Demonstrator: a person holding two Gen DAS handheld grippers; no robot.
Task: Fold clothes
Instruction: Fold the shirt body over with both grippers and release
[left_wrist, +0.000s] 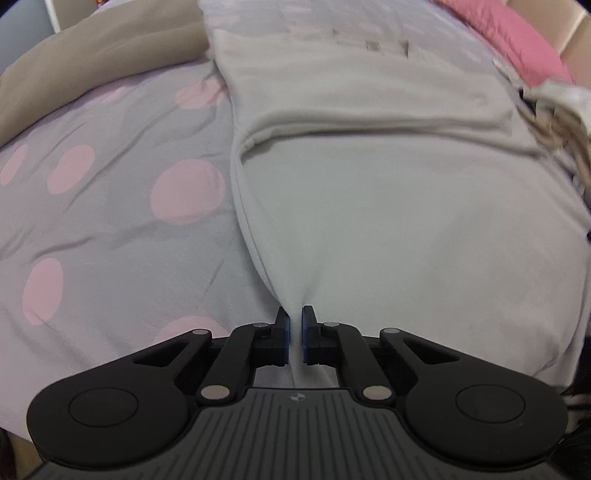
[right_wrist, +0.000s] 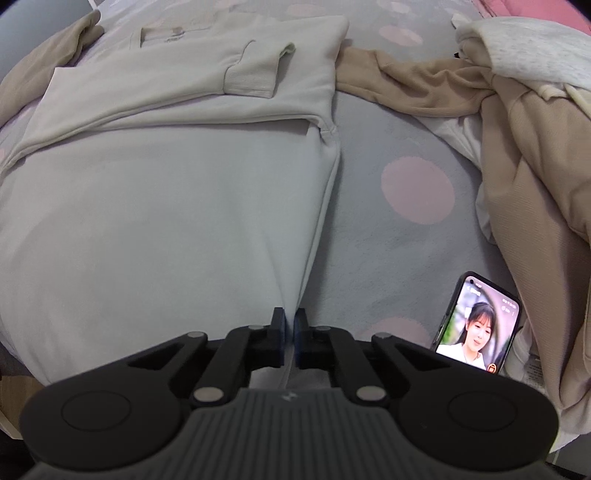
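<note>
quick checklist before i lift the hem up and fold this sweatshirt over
1. Left gripper clamped on the cream sweatshirt at its near left corner: ok.
2. Right gripper clamped on the near right corner: ok.
3. Sleeve folded in across the body: ok.
4. Fabric between the two grips free of big wrinkles: ok.
5. Fold path free of other clothes: tan garment lies apart to the right: ok.
6. Phone on the polka-dot bedspread, close to the right gripper: not ok, mind it.
</note>
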